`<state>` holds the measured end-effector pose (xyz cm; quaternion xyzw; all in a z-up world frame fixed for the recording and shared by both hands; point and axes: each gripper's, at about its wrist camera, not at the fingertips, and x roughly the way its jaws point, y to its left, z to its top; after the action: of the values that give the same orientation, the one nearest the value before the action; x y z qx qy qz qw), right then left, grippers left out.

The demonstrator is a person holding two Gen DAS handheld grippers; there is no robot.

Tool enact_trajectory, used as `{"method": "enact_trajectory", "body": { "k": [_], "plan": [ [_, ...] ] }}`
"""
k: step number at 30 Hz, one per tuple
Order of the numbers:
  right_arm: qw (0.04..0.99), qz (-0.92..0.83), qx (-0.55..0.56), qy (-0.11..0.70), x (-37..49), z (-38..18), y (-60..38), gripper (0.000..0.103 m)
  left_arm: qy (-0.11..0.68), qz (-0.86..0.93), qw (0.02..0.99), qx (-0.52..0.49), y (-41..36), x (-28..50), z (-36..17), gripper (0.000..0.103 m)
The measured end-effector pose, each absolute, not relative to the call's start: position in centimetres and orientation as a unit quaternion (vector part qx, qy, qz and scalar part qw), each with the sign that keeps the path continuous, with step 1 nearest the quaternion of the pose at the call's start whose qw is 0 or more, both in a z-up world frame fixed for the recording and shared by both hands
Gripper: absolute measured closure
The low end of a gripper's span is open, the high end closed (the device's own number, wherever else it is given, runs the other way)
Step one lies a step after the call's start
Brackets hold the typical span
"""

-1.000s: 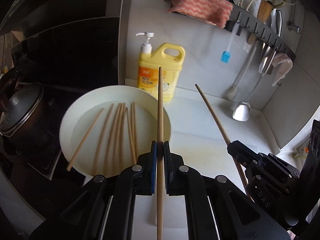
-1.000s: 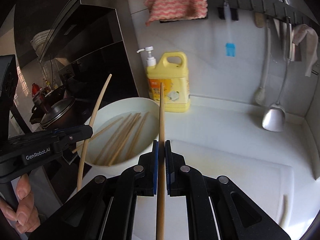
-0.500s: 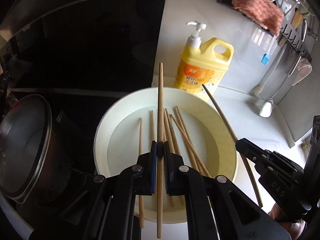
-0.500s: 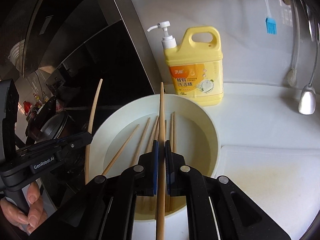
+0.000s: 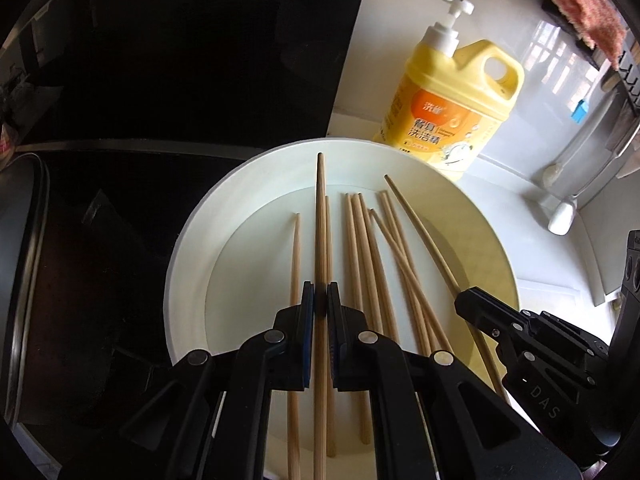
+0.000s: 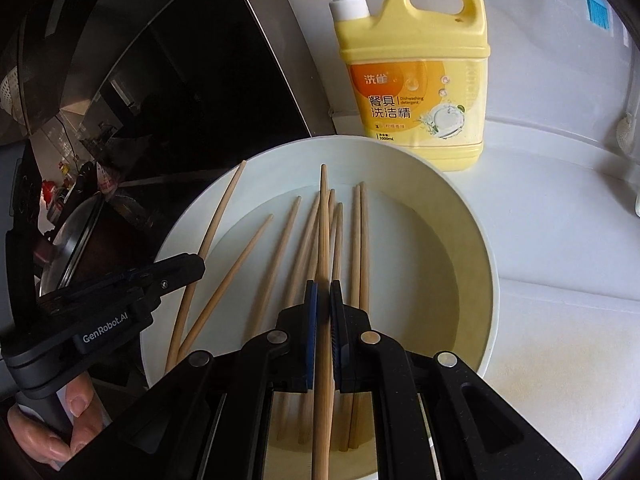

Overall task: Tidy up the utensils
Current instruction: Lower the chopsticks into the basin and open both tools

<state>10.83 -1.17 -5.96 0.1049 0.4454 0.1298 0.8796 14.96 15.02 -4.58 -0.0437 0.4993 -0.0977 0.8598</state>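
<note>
A wide white bowl (image 5: pixel 180 264) holds several loose wooden chopsticks (image 5: pixel 360 248) lying side by side. My left gripper (image 5: pixel 318 300) is shut on one chopstick (image 5: pixel 320 208), which points over the bowl toward its far rim. In the right wrist view my right gripper (image 6: pixel 324 296) is shut on another chopstick (image 6: pixel 324 220) above the loose chopsticks (image 6: pixel 356 240) in the bowl (image 6: pixel 480 248). Each view shows the other gripper: the right gripper (image 5: pixel 466 300) with its slanted stick (image 5: pixel 420 228), and the left gripper (image 6: pixel 198 266) with its stick (image 6: pixel 224 212). A hand (image 6: pixel 52 432) grips the left handle.
A yellow detergent pump bottle (image 5: pixel 452 112) (image 6: pixel 416 80) stands just behind the bowl. A dark pot with a lid (image 6: pixel 76 240) sits on the black stove at the left. A white board (image 6: pixel 560 360) lies right of the bowl. Utensils and a pink cloth (image 5: pixel 576 8) hang on the wall.
Both grippers have moved left and down over the bowl, each still clamped on its chopstick. The bowl now fills both views and the wall rack has slid out toward the edge.
</note>
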Motion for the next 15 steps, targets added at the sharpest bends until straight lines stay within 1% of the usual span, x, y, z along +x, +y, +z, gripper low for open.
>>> {"method": "enact_trajectory", "body": {
  "k": [8, 9, 10, 11, 12, 13, 14, 15],
  "plan": [
    [0.873, 0.135, 0.093, 0.459, 11.5, -6.7, -0.7, 0.096, 0.511, -0.08, 0.855, -0.038, 14.9, 15.4, -5.5, 0.096],
    [0.873, 0.134, 0.092, 0.46, 11.6, -6.8, -0.8, 0.088, 0.514, -0.075, 0.853, -0.039, 15.1, 15.4, -5.5, 0.093],
    [0.873, 0.131, 0.092, 0.461, 11.6, -6.7, -1.0, 0.081, 0.517, -0.071, 0.852, -0.043, 15.2, 15.3, -5.5, 0.089],
    [0.876, 0.128, 0.09, 0.456, 11.4, -6.5, -1.1, 0.073, 0.518, -0.067, 0.852, -0.046, 15.4, 15.3, -5.4, 0.074],
    [0.879, 0.123, 0.087, 0.452, 11.3, -6.3, -1.2, 0.073, 0.517, -0.058, 0.853, -0.048, 15.6, 15.2, -5.2, 0.054],
    [0.881, 0.122, 0.084, 0.448, 11.2, -6.1, -1.4, 0.073, 0.513, -0.048, 0.855, -0.049, 15.8, 15.0, -4.9, 0.043],
    [0.883, 0.121, 0.082, 0.447, 11.0, -5.9, -1.6, 0.073, 0.508, -0.038, 0.859, -0.05, 16.0, 14.7, -4.6, 0.031],
    [0.884, 0.12, 0.082, 0.445, 10.9, -5.7, -1.8, 0.072, 0.504, -0.032, 0.862, -0.052, 16.3, 14.4, -4.3, 0.027]
  ]
}}
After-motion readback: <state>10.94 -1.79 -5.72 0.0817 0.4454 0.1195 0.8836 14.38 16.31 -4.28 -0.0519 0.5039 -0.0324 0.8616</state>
